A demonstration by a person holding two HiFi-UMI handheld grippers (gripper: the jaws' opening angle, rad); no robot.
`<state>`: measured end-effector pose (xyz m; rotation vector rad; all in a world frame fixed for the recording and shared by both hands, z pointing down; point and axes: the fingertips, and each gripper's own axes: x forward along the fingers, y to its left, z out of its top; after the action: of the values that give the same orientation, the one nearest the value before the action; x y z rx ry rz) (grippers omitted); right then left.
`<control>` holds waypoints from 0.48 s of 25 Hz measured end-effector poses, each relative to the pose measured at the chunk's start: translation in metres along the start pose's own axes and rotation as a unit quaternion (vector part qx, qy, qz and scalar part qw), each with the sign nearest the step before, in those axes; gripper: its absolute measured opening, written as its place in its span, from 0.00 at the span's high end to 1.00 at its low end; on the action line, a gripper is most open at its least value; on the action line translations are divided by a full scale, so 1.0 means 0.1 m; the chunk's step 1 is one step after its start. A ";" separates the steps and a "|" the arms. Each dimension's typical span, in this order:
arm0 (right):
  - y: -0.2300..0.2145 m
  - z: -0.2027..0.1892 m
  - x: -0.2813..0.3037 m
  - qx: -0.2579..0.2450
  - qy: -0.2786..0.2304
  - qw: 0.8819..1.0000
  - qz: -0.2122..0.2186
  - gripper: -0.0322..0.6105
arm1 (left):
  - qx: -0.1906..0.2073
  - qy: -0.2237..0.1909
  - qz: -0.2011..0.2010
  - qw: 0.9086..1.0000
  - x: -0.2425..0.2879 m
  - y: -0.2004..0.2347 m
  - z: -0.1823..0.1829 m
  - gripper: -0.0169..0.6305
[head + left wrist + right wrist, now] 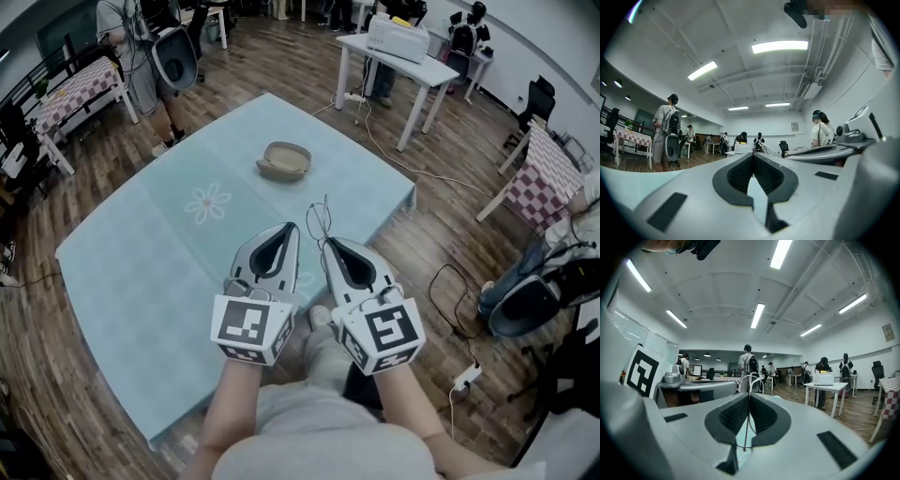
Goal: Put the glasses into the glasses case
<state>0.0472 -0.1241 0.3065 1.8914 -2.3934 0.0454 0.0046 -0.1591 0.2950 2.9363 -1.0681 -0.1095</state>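
Right gripper (327, 242) is clamped on the thin wire glasses (322, 217) over the near edge of the bench (141, 253); left gripper (292, 226) is closed, tips meeting on nothing. Glasses case (285, 160) sits toward the far edge, apparently open: carry across, lower level, release inside. Only the right gripper view shows the pinch; only the head view shows the case.

right gripper (750, 394) | jaws pinched on thin-wire glasses (747, 413) | white table (825, 386) beyond
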 end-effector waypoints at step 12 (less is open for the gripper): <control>-0.69 -0.01 0.79 -0.008 0.014 0.999 0.027 0.93 | -0.004 0.011 0.038 0.999 0.89 0.43 -0.12 0.96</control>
<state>0.0959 -0.2162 0.3126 1.8061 -2.4189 0.0549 0.0455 -0.2496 0.3031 2.8780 -1.1724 -0.0796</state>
